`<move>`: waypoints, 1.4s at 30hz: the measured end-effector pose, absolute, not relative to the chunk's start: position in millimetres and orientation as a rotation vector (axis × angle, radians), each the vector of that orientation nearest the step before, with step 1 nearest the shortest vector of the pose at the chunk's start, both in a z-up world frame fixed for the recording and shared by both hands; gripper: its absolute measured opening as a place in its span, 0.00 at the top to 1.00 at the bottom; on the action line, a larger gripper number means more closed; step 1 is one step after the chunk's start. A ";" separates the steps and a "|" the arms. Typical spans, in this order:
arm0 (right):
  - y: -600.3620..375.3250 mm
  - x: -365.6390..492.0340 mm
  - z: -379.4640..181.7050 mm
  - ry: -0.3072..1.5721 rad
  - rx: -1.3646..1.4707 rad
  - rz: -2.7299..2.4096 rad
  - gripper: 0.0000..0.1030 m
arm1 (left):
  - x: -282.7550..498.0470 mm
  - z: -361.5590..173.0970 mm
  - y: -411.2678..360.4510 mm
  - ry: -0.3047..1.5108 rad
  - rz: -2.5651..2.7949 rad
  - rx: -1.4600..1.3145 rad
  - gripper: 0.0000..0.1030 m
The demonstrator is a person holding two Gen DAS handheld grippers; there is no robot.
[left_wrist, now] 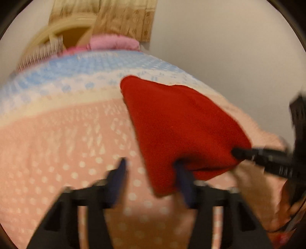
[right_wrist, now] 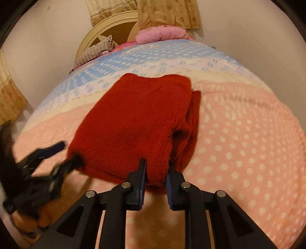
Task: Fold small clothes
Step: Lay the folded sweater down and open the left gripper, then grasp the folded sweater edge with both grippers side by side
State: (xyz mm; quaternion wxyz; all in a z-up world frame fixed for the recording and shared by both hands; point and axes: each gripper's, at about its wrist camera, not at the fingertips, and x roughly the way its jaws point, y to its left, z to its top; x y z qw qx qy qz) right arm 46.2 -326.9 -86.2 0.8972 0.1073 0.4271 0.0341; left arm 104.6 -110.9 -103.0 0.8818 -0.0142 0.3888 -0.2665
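A folded red knitted sweater [right_wrist: 137,122] lies on a bedspread [right_wrist: 239,134], pink with white dots. In the right wrist view my right gripper [right_wrist: 156,174] is shut on the sweater's near edge, and the knit fills the gap between its blue pads. My left gripper [right_wrist: 67,153] is at the sweater's near left corner. One finger touches the knit and the other stands clear. In the left wrist view the left gripper [left_wrist: 152,172] is open. The sweater [left_wrist: 181,124] reaches between its fingers beside the right one. The right gripper [left_wrist: 237,153] meets the other corner.
The bedspread turns to cream and blue bands farther away [right_wrist: 153,55]. A pink pillow [right_wrist: 160,34], a striped cloth [right_wrist: 95,49] and a cream headboard [right_wrist: 107,26] are at the far end. Patterned curtains [right_wrist: 168,13] hang behind. A wall [left_wrist: 229,47] runs along the bed. A hand [right_wrist: 24,220] holds the left gripper.
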 end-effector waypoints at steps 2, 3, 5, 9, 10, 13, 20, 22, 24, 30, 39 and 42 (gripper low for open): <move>-322.8 38.1 -84.9 0.885 0.278 0.124 0.83 | 104.0 -103.9 -105.8 0.814 -0.575 -0.056 0.75; -319.1 35.1 -85.7 0.885 0.276 0.129 0.83 | 100.8 -104.6 -105.0 0.809 -0.578 -0.042 0.75; -312.2 28.4 -91.5 0.891 0.221 0.087 0.84 | 94.8 -108.1 -105.7 0.814 -0.583 -0.005 0.75; -325.1 18.8 -113.4 0.911 0.235 0.060 0.85 | 96.3 -115.7 -100.8 0.857 -0.559 -0.022 0.50; -331.5 17.6 -114.8 0.906 0.272 0.067 0.85 | 99.4 -116.1 -96.5 0.868 -0.559 -0.048 0.41; -348.6 19.7 -115.3 0.892 0.387 0.073 0.85 | 96.1 -111.9 -85.5 0.892 -0.571 -0.104 0.30; -359.4 -4.0 -88.9 0.841 0.348 0.028 0.71 | 100.6 -87.8 -52.1 0.821 -0.513 -0.142 0.30; -363.8 -10.5 -72.4 0.773 0.329 -0.022 0.71 | 111.8 -82.2 -56.9 0.808 -0.499 -0.158 0.30; -360.6 -3.4 -60.2 0.739 0.301 -0.035 0.71 | 121.8 -76.0 -72.3 0.787 -0.486 -0.156 0.30; -333.4 57.8 -58.8 0.738 0.233 0.014 0.71 | 140.8 -81.5 -130.3 0.773 -0.447 -0.057 0.30; -342.2 92.8 -97.6 0.830 0.177 -0.067 0.68 | 144.7 -100.5 -148.6 0.813 -0.410 0.011 0.24; -348.8 87.5 -94.7 0.816 0.221 -0.047 0.66 | 148.1 -94.8 -147.4 0.821 -0.425 0.022 0.21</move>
